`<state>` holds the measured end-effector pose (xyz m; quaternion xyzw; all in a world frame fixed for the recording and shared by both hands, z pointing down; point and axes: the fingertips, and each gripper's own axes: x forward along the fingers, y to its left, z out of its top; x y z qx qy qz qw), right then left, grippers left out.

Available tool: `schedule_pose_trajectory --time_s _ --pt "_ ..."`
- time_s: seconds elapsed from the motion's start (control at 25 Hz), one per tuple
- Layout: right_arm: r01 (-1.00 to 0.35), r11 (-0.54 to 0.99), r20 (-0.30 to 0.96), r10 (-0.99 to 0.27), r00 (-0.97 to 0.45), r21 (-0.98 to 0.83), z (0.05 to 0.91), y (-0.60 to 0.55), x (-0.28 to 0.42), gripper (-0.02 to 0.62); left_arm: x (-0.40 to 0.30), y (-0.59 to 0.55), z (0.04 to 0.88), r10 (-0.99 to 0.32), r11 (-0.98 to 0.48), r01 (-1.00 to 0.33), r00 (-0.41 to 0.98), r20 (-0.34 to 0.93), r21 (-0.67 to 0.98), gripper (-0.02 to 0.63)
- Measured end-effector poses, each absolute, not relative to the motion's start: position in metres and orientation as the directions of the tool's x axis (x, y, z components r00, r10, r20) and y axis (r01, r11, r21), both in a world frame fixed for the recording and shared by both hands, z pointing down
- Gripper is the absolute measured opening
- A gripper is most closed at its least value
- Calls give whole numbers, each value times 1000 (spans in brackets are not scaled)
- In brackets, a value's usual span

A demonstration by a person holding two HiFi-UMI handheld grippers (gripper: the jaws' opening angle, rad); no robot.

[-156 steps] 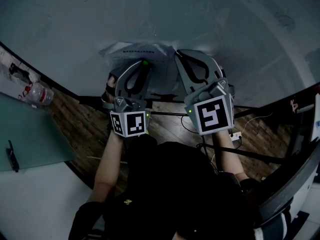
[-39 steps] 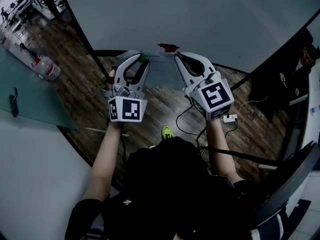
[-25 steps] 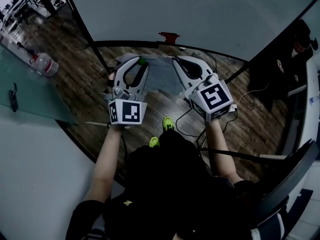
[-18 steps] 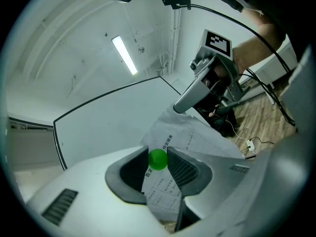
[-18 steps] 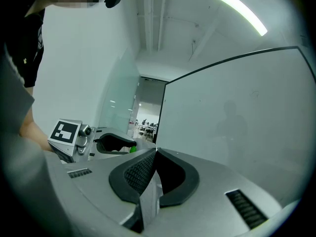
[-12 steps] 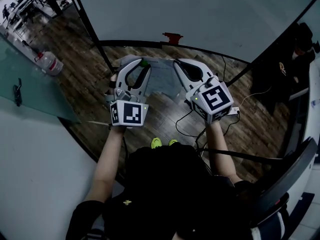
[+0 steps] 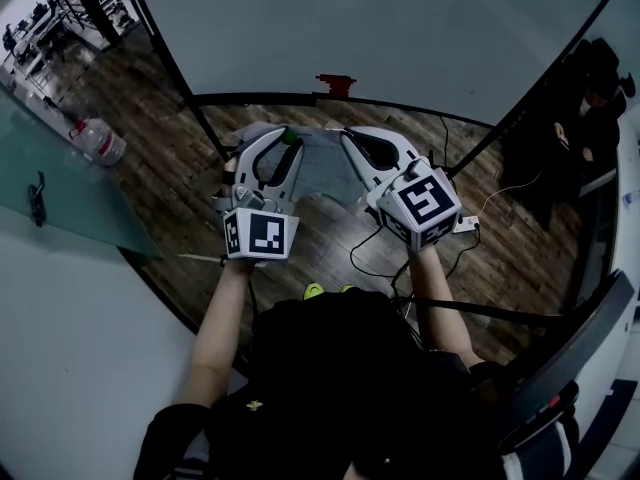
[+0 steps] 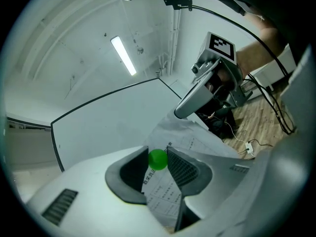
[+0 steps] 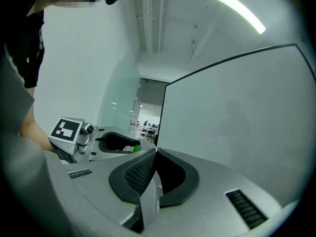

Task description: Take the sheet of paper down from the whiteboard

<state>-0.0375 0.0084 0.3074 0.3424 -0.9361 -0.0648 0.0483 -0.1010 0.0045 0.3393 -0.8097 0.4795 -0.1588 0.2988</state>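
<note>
Head view: sheet of paper point(image 7: 322, 164) off the whiteboard point(image 7: 400, 28), slung between left gripper point(image 7: 286, 144) and right gripper point(image 7: 350, 146), both level, side by side over the floor point(image 7: 190, 158). Left gripper view: jaws clamping a green magnet point(image 8: 158, 159) and the sheet together. Right gripper view: jaws clenched on its edge, seemingly nothing left to do.
</note>
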Motion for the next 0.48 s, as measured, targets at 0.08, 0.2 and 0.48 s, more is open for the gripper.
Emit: schedule_pose_trajectory --time_s 0.08,0.2,0.48 --pt "-638 753 48 -652 -757 164 307 6 -35 -6 -97 2 339 -868 -366 -678 495 -28 -637 129" --pt "-642 749 64 -658 -751 164 307 5 -31 -6 -93 1 339 -864 -372 -675 503 -28 -637 127" --pt "-627 763 58 -641 -766 157 298 5 -41 -6 -102 1 336 -875 -355 -686 484 -34 -636 129"
